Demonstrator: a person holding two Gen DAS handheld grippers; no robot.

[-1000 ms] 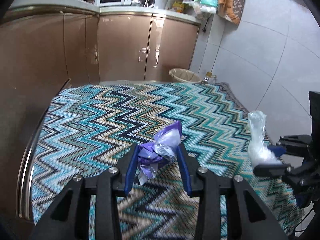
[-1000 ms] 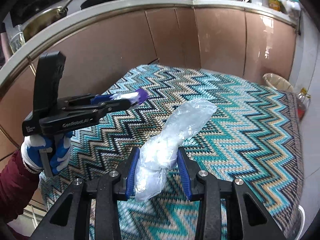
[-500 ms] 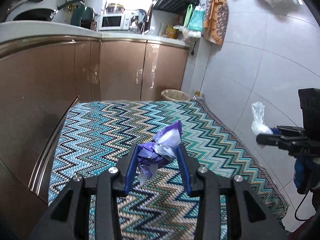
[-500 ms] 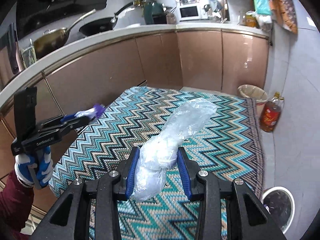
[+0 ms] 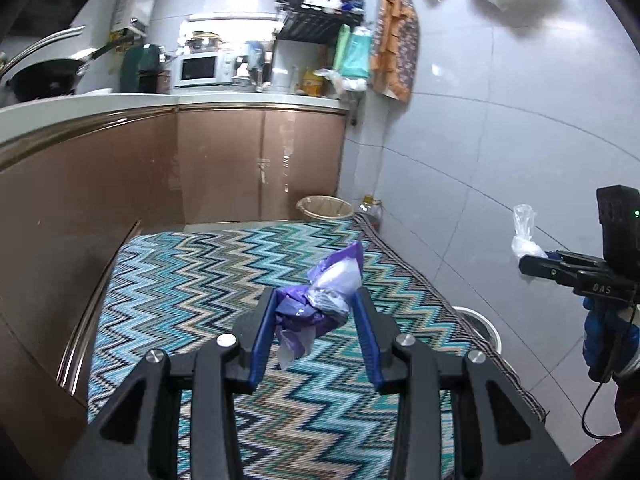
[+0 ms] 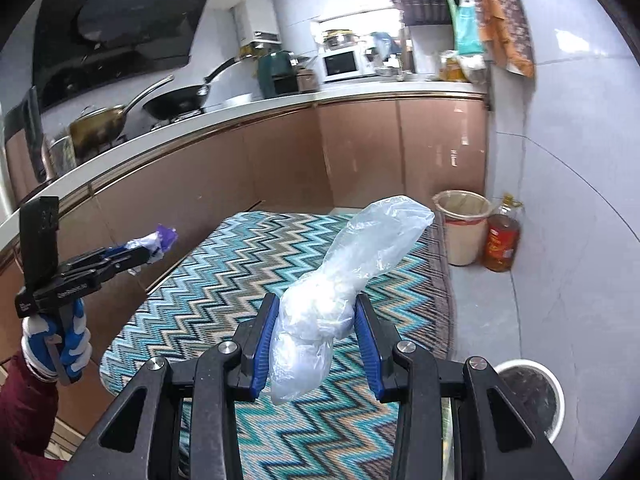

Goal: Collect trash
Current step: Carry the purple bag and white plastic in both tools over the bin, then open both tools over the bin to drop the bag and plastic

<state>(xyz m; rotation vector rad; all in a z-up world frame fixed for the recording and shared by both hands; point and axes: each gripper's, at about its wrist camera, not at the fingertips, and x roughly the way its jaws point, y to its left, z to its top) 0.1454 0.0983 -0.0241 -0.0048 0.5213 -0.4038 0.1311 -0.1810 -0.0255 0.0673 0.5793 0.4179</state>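
two grippers, one trash wad (image 5: pixel 320 300) each

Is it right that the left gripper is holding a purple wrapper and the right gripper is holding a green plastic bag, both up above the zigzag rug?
Not quite: the bag in the right gripper is a clear plastic bag, not green, as the right wrist view shows. The rest holds: the left gripper holds a purple wrapper, both above the zigzag rug.
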